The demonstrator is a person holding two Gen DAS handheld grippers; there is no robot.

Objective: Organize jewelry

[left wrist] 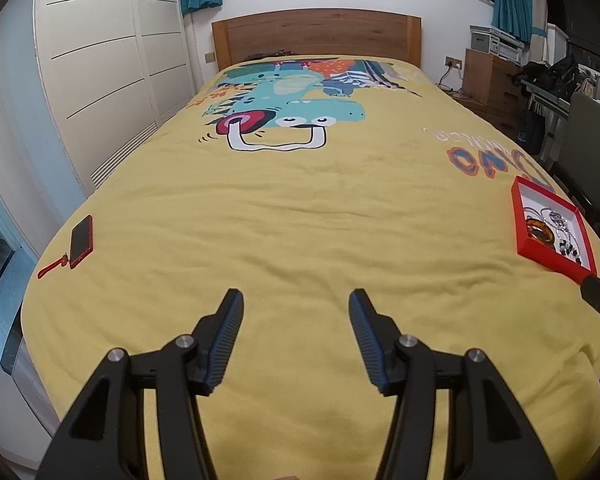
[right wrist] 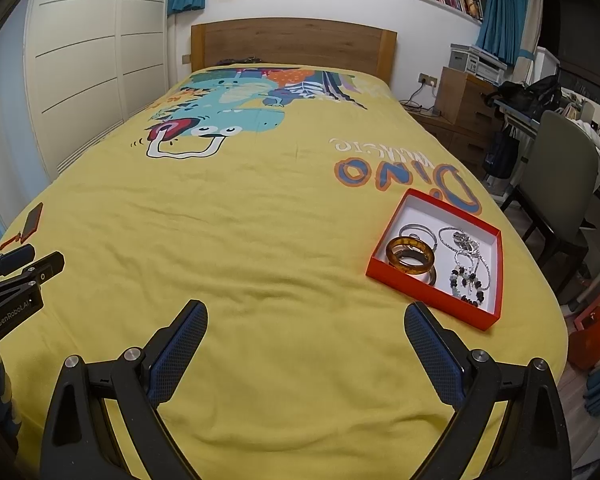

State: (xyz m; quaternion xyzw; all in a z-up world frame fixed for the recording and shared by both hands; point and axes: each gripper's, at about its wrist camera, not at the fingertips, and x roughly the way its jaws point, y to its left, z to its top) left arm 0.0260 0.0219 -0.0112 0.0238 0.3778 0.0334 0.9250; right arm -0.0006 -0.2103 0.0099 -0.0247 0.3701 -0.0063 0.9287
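Observation:
A shallow red box (right wrist: 496,276) with a white inside lies on the yellow bedspread (right wrist: 280,240) at the right. In it are an amber bangle (right wrist: 410,257), silver bangles (right wrist: 418,233), a silver chain (right wrist: 466,248) and a beaded bracelet (right wrist: 466,284). The box also shows in the left wrist view (left wrist: 521,216). My right gripper (right wrist: 306,320) is open and empty, low over the bedspread, left of and nearer than the box. My left gripper (left wrist: 296,308) is open and empty over the middle of the bed's near end; it also shows in the right wrist view (right wrist: 32,258).
A red phone (left wrist: 81,241) with a strap lies near the bed's left edge. A white wardrobe (left wrist: 100,80) stands to the left, a wooden headboard (left wrist: 316,36) at the far end. A grey chair (right wrist: 560,176), desk and drawers stand to the right.

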